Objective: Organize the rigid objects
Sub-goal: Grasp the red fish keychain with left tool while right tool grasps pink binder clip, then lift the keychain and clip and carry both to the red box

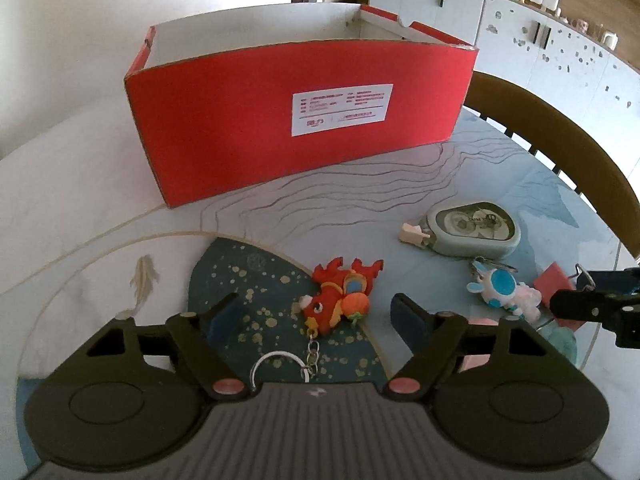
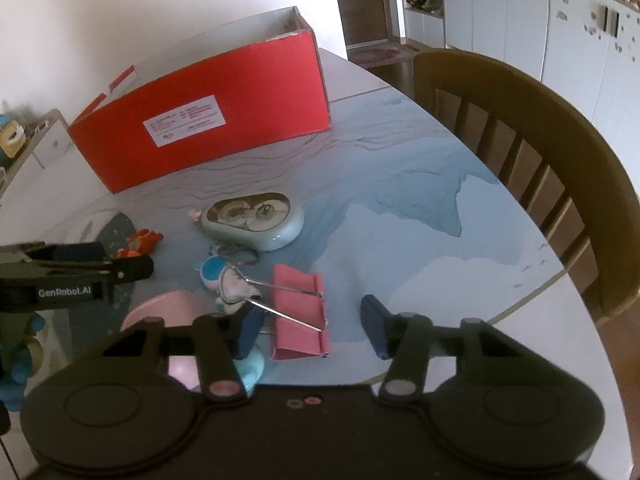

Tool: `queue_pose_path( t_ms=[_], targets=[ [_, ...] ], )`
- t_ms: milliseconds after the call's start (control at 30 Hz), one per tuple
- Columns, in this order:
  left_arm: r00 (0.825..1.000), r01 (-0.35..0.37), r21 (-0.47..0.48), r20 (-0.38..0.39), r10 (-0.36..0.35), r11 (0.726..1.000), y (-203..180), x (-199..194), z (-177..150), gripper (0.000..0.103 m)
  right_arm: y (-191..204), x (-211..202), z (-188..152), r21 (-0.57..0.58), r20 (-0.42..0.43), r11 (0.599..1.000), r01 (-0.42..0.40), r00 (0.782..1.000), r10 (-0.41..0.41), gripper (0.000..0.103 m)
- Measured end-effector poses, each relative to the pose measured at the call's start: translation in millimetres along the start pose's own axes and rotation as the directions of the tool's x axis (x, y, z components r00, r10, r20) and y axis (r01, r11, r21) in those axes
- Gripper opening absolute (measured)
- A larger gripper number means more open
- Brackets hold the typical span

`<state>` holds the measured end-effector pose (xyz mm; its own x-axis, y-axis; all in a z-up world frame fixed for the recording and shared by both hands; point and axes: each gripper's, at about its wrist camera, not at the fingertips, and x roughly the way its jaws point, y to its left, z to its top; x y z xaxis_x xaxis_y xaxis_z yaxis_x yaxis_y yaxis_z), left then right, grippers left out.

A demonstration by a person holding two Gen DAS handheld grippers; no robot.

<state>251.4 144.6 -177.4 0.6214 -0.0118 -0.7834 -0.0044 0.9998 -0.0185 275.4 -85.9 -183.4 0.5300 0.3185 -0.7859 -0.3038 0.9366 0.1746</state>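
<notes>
A red fish keychain (image 1: 340,300) lies on the table, its ring and chain trailing toward the camera. My left gripper (image 1: 316,302) stands open astride it, with a gap between each pad and the toy. A pink binder clip (image 2: 300,320) lies flat with its wire handles folded over it. My right gripper (image 2: 312,314) is open around the clip: the left pad is close to its edge and the right pad stands clear of it. The open red cardboard box (image 1: 296,120) sits beyond, and it also shows in the right wrist view (image 2: 208,120).
A pale green correction-tape dispenser (image 1: 472,226) and a blue-and-white plush keychain (image 1: 502,292) lie between the grippers. A pink object (image 2: 168,312) and a teal toy (image 2: 252,368) sit under the right gripper's left finger. A wooden chair (image 2: 540,140) stands at the table's right edge.
</notes>
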Motion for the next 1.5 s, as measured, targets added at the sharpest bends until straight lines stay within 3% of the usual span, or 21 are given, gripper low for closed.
queue_pose_path(
  t_ms=[67,200,267,367,833,1500],
  targets=[
    [1.0,-0.003,0.015,0.003,0.003,1.0,-2.5,0.7,1.0,0.071,4.2,0.7,-0.6,-0.031,0.003,0.999,0.019,1.0,-0.019,0.049],
    [1.0,-0.003,0.059,0.019,0.002,0.998,-9.0,-0.3,0.3,0.048,6.6,0.5,-1.6,-0.051,0.009,0.998,0.024,1.0,-0.024,0.049],
    [1.0,0.004,0.074,0.02,-0.006,0.997,-12.3,-0.4,1.7,0.038,6.5,0.5,-0.9,-0.051,0.009,0.998,0.021,1.0,-0.021,0.043],
    [1.0,0.012,0.091,0.017,-0.014,0.996,-16.3,-0.3,3.8,0.038,4.7,0.9,0.2,-0.04,0.008,0.999,0.002,1.0,-0.001,0.031],
    [1.0,0.015,0.074,0.0,-0.015,0.997,-10.3,-4.2,6.6,0.037,3.2,-12.2,4.1,-0.027,0.037,1.0,0.004,0.999,-0.003,0.029],
    [0.998,0.048,0.012,0.038,-0.048,0.999,-5.3,-50.5,28.8,0.037,17.9,-70.1,32.3,-0.066,0.154,0.997,-0.035,0.987,0.045,0.028]
  ],
)
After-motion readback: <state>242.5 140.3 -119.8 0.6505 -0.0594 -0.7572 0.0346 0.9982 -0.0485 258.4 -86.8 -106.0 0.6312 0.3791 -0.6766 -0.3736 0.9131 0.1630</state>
